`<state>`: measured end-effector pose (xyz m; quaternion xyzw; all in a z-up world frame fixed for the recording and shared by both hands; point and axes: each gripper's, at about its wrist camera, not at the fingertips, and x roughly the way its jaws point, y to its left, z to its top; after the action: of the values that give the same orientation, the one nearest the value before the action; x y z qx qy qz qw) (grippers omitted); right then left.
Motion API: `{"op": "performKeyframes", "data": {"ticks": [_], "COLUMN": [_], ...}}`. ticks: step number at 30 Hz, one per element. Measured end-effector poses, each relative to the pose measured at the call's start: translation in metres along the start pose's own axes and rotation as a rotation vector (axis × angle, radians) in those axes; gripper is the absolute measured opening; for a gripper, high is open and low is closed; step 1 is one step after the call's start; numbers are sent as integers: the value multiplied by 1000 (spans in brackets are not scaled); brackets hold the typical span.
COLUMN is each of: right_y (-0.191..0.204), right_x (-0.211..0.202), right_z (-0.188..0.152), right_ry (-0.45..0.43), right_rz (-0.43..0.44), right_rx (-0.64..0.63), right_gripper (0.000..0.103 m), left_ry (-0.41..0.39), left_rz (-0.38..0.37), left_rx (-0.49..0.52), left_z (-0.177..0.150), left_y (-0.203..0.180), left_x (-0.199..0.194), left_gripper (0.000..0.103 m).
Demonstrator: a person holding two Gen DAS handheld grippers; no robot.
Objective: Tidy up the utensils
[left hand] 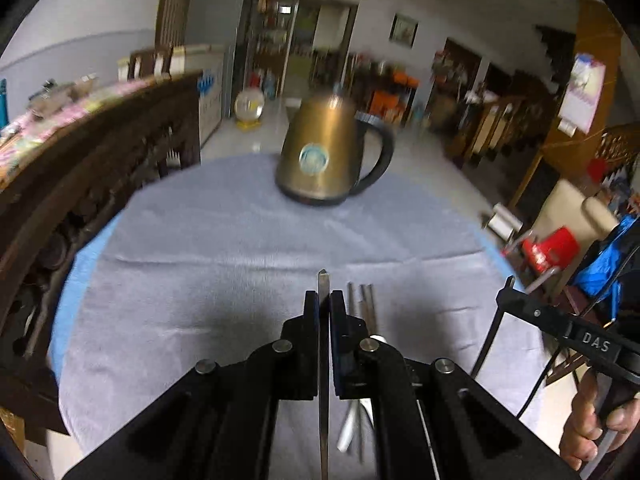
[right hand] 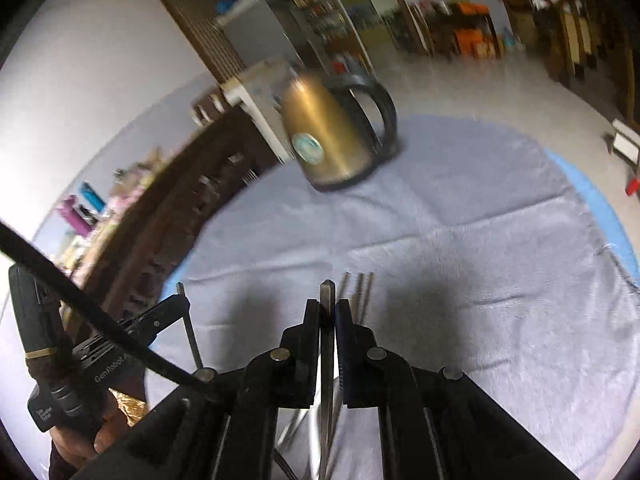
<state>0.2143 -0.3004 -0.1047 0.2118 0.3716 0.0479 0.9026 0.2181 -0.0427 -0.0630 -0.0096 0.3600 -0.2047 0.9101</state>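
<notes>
Basically, left wrist view: left gripper was clamped on a thin flat metal utensil handle, the strip running up between the black fingers and poking out past their tips. Just right of the fingers, more metal utensils lay on the grey cloth with something white among them lower down, partly hidden by the gripper body. Bronze kettle with black handle stood upright at the far end of the cloth, well apart. Right gripper showed at the right edge, a hand around its grip, a thin metal strip hanging from its tip.

Right wrist view: right gripper was clamped on a second flat metal utensil, tip sticking out past the fingers. Loose utensils lay just right of it on the cloth. Kettle looked tilted by the camera angle and blurred. Left gripper showed at lower left, holding its strip, a hand below it.
</notes>
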Motion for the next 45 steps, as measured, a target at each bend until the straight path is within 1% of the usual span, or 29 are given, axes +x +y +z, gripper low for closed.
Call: {"op": "performKeyframes", "data": {"ticks": [1, 4, 7, 10, 15, 17, 22, 26, 30, 33, 34, 37, 40, 44, 45], "right_y": [3, 15, 23, 34, 56, 62, 79, 87, 90, 88, 86, 81, 78, 73, 69], "right_x": [-13, -52, -83, -107, -153, -170, -213, -232, -235, -230, -225, -214, -200, -187, -185], "right_z": [-4, -20, -36, -49, -61, -62, -63, -68, -77, -87, -91, -100, -110, -113, -112], "right_ry": [-25, -97, -149, -206, -300, -338, -431, -466, -440, -413, -388, -337, -286, -241, -230], "right_rz": [8, 4, -2, -17, -46, -41, -10, 17, 24, 21, 18, -1, -23, -11, 8], "right_rx": [-4, -21, -32, -55, -104, -115, -136, -155, -173, -180, -181, -185, -198, -176, -155], "right_gripper": [8, 8, 8, 8, 8, 8, 8, 8, 8, 8, 8, 8, 8, 9, 9], "left_ry": [-17, -100, -148, -187, -243, -286, -367, -396, -380, -311, -278, -214, -169, -121, -119], "left_rz": [2, 13, 1, 7, -3, -9, -40, -70, -89, -77, -67, -47, -27, -40, -35], "left_rx": [3, 0, -18, -10, -15, -14, -3, 6, 5, 2, -2, -14, -29, -48, -50], "left_z": [-3, -19, -29, -34, -28, -26, -22, -25, -36, -47, -51, -64, -74, -82, -85], "left_y": [-2, -6, -9, -18, -26, -31, -45, -55, -61, -63, -62, -58, -50, -43, -42], "left_x": [-6, -41, -66, -87, -123, -146, -185, -202, -199, -179, -168, -150, -139, -136, -138], "left_gripper": [5, 5, 5, 5, 5, 5, 5, 5, 5, 5, 5, 5, 5, 5, 7]}}
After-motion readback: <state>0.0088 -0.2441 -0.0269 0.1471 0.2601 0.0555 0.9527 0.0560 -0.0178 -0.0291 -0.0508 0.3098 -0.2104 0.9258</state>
